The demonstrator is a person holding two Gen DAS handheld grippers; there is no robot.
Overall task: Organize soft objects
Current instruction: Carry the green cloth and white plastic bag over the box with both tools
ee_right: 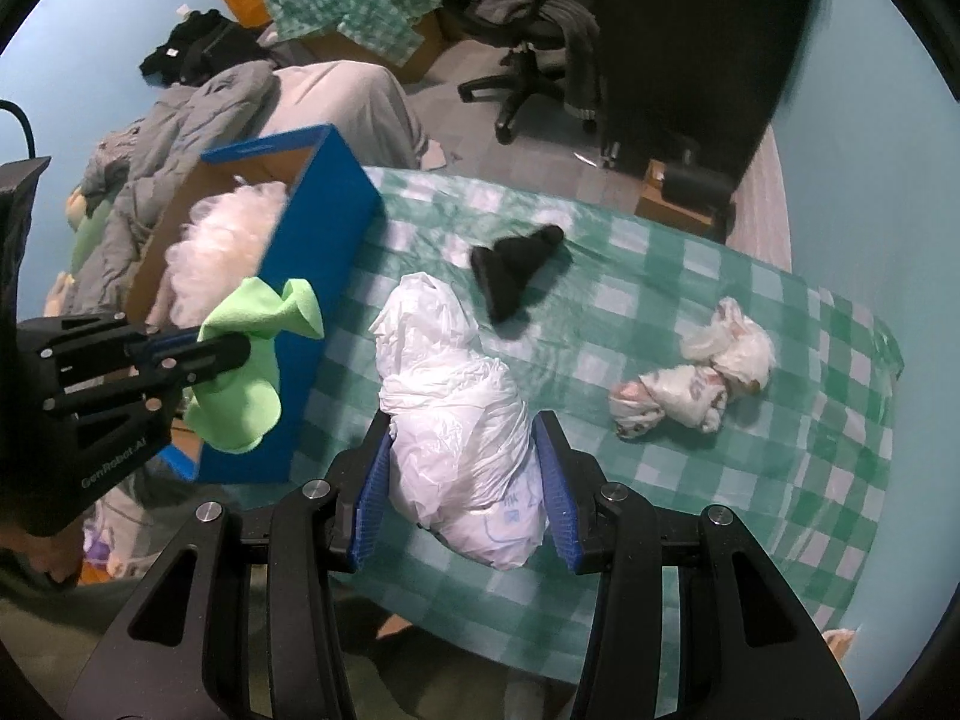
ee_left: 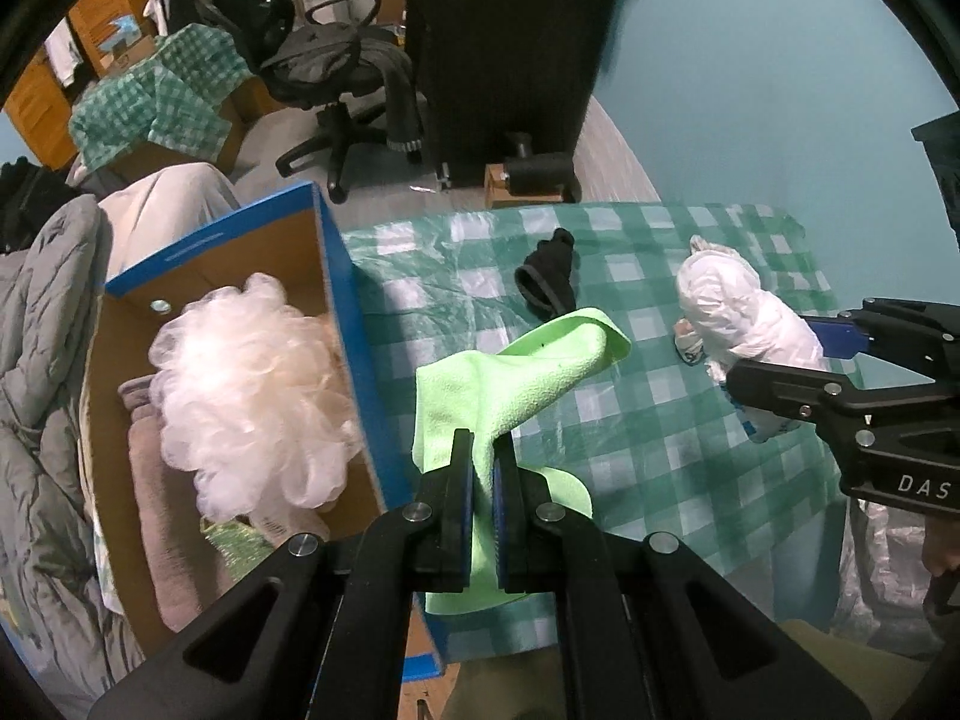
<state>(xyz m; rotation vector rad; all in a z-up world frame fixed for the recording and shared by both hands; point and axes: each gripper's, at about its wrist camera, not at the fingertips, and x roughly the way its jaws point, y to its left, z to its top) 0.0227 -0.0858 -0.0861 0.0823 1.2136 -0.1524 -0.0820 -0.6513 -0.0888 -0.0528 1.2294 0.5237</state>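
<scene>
Checked tablecloth, knotted patterned bag in right view only

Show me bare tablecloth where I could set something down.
Free: the checked tablecloth between the black sock and the knotted bag bundle, and its near right corner. Crowded: the blue box, filled by the white pouf.

My count: two grippers, left gripper and right gripper. One green cloth, frame centre. One white plastic bag bundle, lower centre. One black sock, upper centre. One knotted printed bag, right side. One blue box, left side. Inside box: one white mesh pouf, one beige towel. One checked tablecloth. One office chair, upper left.
</scene>
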